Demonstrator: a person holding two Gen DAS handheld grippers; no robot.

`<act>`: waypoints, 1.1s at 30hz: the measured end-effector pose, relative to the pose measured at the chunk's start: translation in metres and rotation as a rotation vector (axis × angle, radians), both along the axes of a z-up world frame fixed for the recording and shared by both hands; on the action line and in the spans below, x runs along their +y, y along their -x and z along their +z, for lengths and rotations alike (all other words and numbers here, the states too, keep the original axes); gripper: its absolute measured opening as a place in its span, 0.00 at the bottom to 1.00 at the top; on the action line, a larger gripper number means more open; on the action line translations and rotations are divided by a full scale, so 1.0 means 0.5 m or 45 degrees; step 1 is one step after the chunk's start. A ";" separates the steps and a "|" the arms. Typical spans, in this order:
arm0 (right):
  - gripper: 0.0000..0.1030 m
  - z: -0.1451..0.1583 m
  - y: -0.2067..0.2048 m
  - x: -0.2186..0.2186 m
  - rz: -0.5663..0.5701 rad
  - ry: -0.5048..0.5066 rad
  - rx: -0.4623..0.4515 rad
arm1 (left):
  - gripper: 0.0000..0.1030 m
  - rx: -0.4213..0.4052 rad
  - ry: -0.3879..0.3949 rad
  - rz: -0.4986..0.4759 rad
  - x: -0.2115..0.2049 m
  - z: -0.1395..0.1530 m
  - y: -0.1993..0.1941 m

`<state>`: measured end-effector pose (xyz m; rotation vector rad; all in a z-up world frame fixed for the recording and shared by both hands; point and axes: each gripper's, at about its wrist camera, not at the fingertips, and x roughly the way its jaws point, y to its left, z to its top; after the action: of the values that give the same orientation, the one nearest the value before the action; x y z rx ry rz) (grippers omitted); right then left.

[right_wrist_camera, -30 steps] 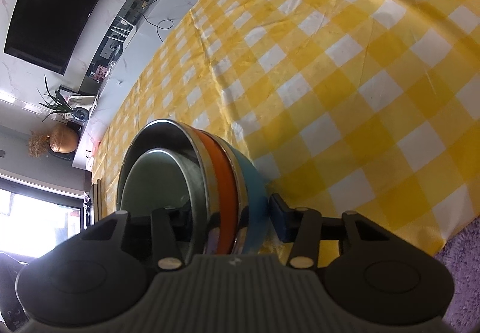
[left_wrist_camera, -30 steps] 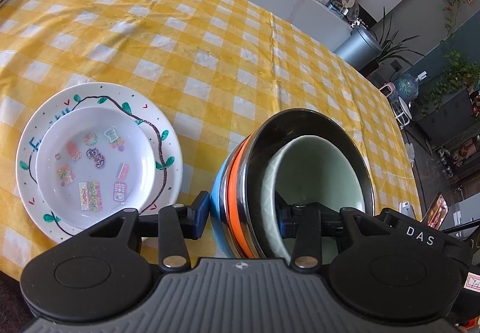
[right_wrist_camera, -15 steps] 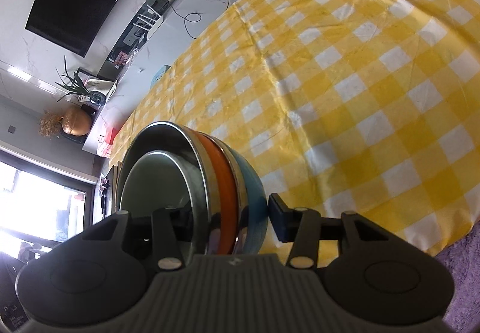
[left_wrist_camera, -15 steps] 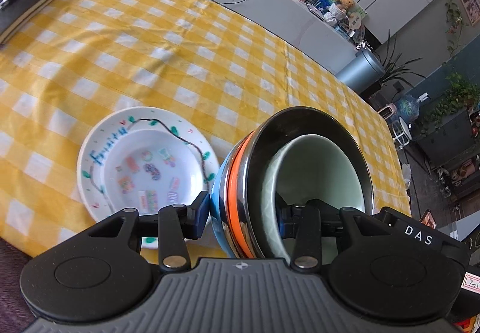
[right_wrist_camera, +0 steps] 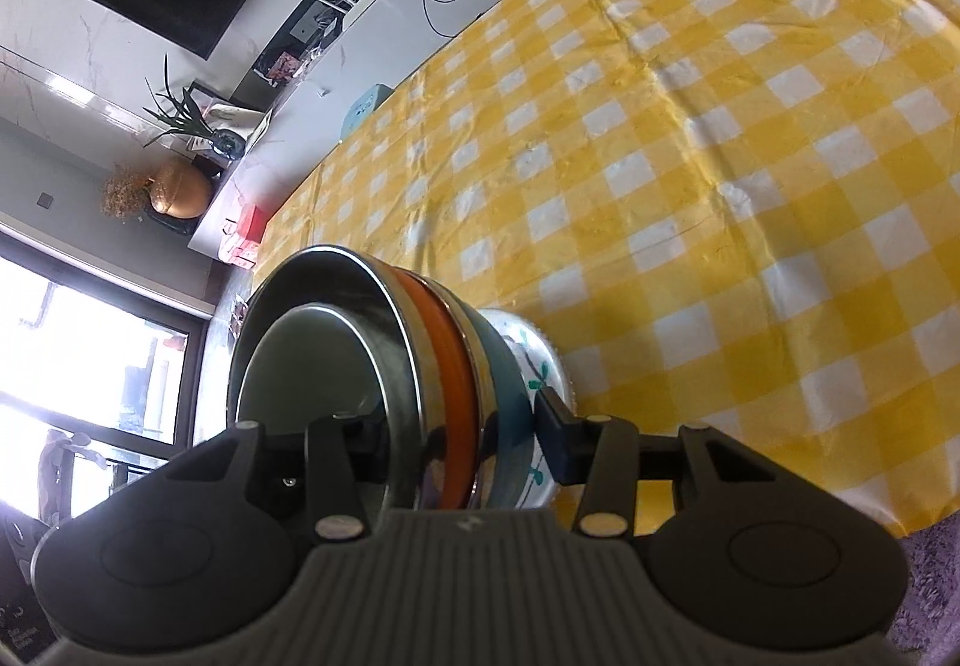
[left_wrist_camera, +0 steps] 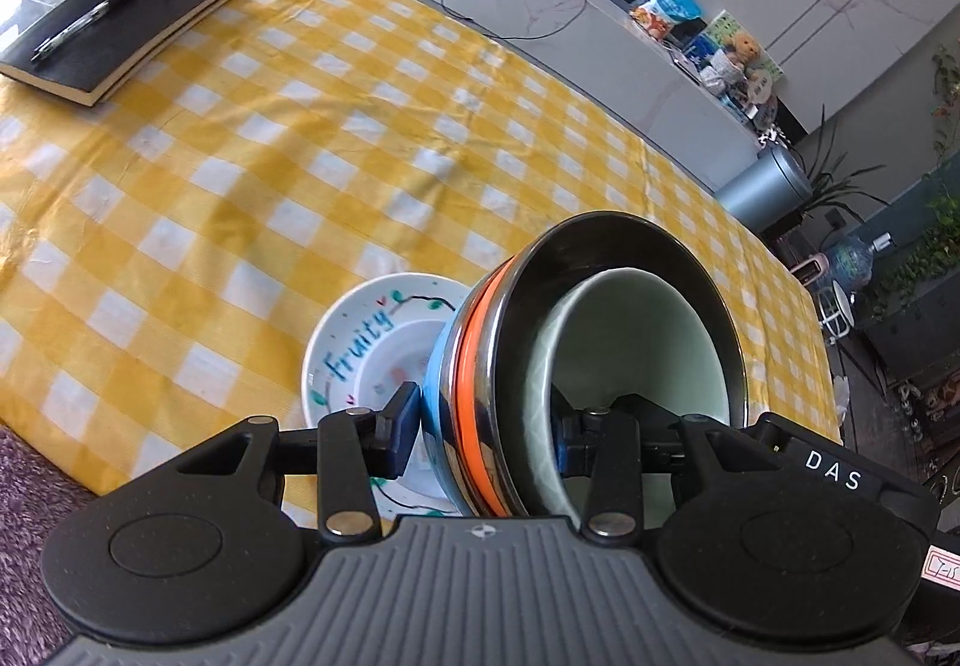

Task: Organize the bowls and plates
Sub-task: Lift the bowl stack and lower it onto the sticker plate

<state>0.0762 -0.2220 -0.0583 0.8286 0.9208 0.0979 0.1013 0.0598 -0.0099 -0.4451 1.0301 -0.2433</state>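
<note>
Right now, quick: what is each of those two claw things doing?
Left gripper: closed on the nested stack of bowls, steel, orange, blue and pale green.
Right gripper: closed on the same stack's opposite rim.

Bright daylight, both views sharp up close. Large window (right_wrist_camera: 90, 360) at left of right wrist view blown out white. Glare streaks on the shiny steel bowl rim (right_wrist_camera: 420, 366). Yellow-and-white checked tablecloth (left_wrist_camera: 240, 174) evenly lit, soft shadows in its creases. Strong fisheye bending at edges; corners dark; far background slightly soft.
</note>
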 end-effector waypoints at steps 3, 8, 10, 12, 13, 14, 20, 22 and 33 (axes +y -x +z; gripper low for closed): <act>0.44 -0.005 -0.016 0.016 0.020 0.008 0.010 | 0.45 0.016 0.009 0.027 0.018 -0.009 -0.009; 0.43 -0.019 -0.042 0.033 0.041 0.006 0.036 | 0.45 0.041 0.000 0.045 0.032 -0.023 -0.024; 0.43 -0.026 -0.050 0.037 0.044 0.011 0.052 | 0.45 0.059 0.002 0.048 0.035 -0.032 -0.029; 0.43 -0.033 -0.056 0.038 0.049 0.015 0.068 | 0.45 0.076 0.003 0.050 0.039 -0.041 -0.033; 0.43 -0.037 -0.057 0.040 0.052 0.017 0.076 | 0.45 0.085 0.002 0.051 0.040 -0.045 -0.035; 0.43 -0.041 -0.060 0.042 0.054 0.017 0.086 | 0.45 0.093 0.000 0.050 0.040 -0.048 -0.036; 0.44 -0.045 -0.070 0.047 0.063 0.025 0.090 | 0.45 0.092 0.008 0.055 0.044 -0.054 -0.042; 0.44 -0.043 -0.073 0.048 0.063 0.038 0.081 | 0.45 0.085 0.013 0.060 0.044 -0.055 -0.048; 0.48 -0.038 -0.098 0.049 0.081 0.033 0.111 | 0.45 0.089 0.002 0.048 0.043 -0.051 -0.061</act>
<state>0.1251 -0.1973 -0.0771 0.7849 1.0285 0.1055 0.1319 0.0813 -0.0357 -0.4768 1.0893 -0.1960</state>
